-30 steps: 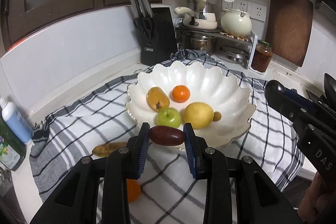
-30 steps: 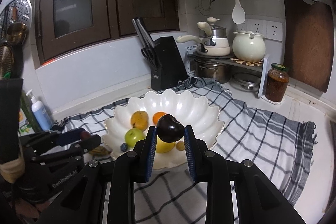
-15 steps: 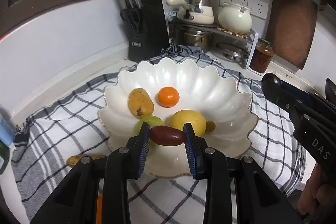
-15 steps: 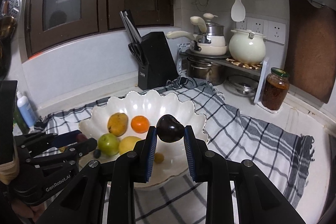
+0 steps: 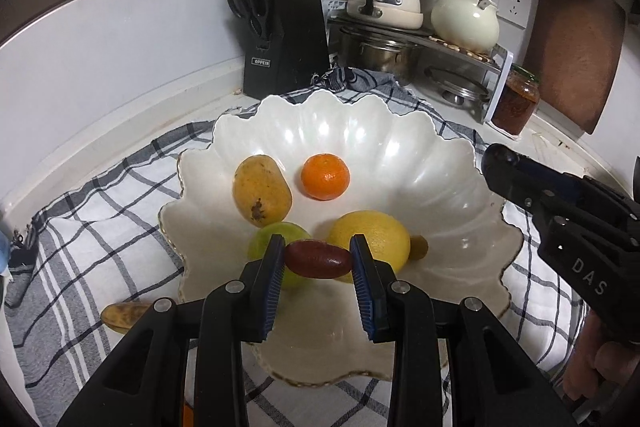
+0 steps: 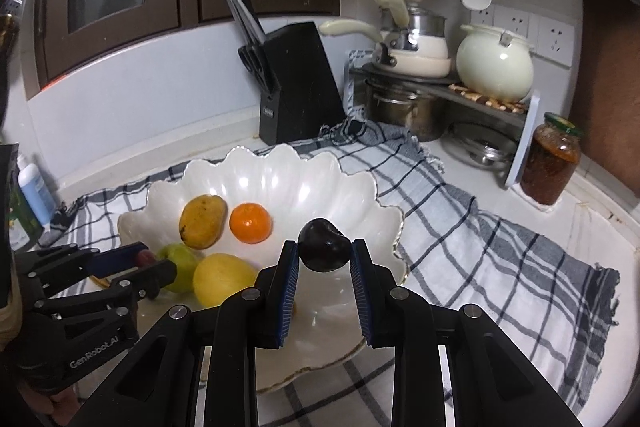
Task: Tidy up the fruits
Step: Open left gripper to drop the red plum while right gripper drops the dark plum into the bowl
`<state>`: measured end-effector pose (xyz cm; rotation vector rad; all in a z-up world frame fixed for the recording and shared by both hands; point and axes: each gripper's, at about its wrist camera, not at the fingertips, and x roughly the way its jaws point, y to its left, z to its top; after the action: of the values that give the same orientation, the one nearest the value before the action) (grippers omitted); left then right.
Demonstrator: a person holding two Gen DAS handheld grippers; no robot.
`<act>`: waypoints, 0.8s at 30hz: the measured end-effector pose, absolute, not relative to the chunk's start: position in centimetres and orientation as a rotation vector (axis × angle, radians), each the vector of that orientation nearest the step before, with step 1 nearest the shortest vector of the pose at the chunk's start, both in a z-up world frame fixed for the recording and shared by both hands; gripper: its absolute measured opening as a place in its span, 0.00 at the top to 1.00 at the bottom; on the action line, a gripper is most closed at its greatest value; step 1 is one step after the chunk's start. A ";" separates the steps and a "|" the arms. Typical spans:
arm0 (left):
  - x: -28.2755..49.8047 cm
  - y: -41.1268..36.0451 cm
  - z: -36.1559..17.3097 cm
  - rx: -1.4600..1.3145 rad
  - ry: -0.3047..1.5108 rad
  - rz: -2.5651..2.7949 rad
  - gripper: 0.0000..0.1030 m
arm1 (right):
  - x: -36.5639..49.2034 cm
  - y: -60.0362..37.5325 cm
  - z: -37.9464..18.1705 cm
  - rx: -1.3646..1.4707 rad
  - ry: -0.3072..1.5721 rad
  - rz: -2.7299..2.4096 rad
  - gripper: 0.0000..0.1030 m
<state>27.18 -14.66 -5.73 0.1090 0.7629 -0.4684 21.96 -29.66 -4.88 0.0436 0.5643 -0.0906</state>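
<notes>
left gripper (image 5: 318, 261) pinching a reddish date (image 5: 318, 259), right gripper (image 6: 325, 257) pinching a dark plum (image 6: 323, 245), both over the white bowl (image 5: 400, 147)

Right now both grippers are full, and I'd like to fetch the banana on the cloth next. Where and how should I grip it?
Grip the banana across its narrow middle, coming from above. It lies flat on the checked cloth just outside the bowl's left rim, so the fingers can straddle its thin width. Much of it is hidden behind the left gripper, so its exact curve is unclear.
</notes>
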 end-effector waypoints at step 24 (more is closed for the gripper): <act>23.4 -11.5 -2.9 0.113 0.708 -0.381 0.11 | 18.5 -27.8 -2.5 0.010 0.496 -0.140 0.25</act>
<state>23.41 -11.52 -2.88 0.1125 0.7082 -0.3807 18.49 -27.76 -2.50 0.0097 0.4955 -0.1403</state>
